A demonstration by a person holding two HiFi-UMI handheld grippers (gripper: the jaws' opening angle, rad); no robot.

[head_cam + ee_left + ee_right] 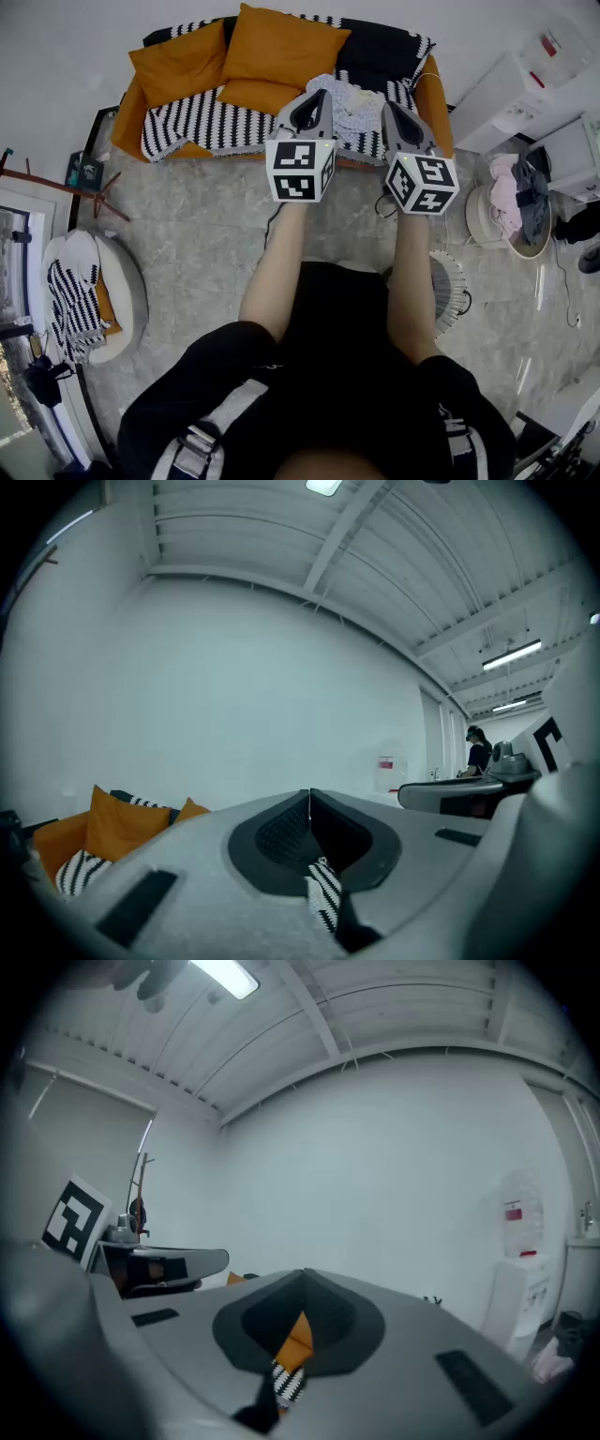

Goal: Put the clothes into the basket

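Note:
A pile of light clothes (354,105) lies on the orange sofa (433,98), on its black-and-white striped throw. A round white basket (476,216) stands on the floor at the right and holds pink and grey garments (511,192). The person holds both grippers level, side by side, in front of the sofa. My left gripper (312,97) (309,794) is shut with nothing between its jaws. Just right of it my right gripper (390,106) (302,1275) is shut and empty too. Both tips hover short of the clothes pile.
Orange cushions (272,47) fill the sofa's left half. A white round seat with a striped cloth (80,291) stands at the left, and white cabinets (511,94) at the upper right. A white ribbed thing (452,291) sits on the floor by the person's right arm.

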